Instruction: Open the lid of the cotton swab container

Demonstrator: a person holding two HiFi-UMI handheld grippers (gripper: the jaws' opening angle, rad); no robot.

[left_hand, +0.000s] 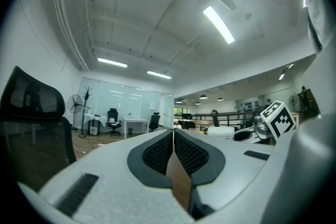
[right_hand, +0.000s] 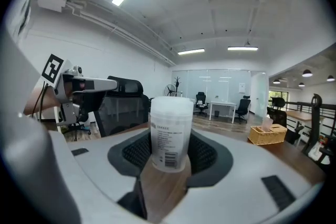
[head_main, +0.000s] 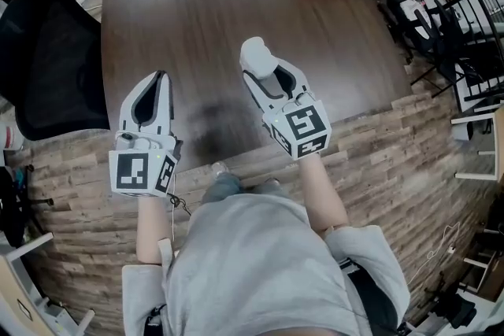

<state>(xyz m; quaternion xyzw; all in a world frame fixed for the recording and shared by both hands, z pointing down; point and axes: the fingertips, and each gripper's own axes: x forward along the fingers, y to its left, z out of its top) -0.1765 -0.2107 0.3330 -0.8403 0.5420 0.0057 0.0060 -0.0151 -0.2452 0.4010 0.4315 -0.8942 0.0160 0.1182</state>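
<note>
Left gripper (left_hand: 172,132) pressed together, empty; right gripper (right_hand: 170,136) pinched container (right_hand: 169,123) upright — lid (right_hand: 170,104) on. Next move likely needed: left spread, seize lid.

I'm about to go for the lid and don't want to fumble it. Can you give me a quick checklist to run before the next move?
1. Container clamped upright in right gripper: ok.
2. Lid on and clear above the jaws: ok.
3. Left gripper empty: ok.
4. Left gripper open enough to take the lid: not ok, its jaws are together.
5. Left gripper lined up with the lid: not ok, it sits off to the side, apart from the container.
6. How the lid opens, flip or twist: cannot tell.
</note>
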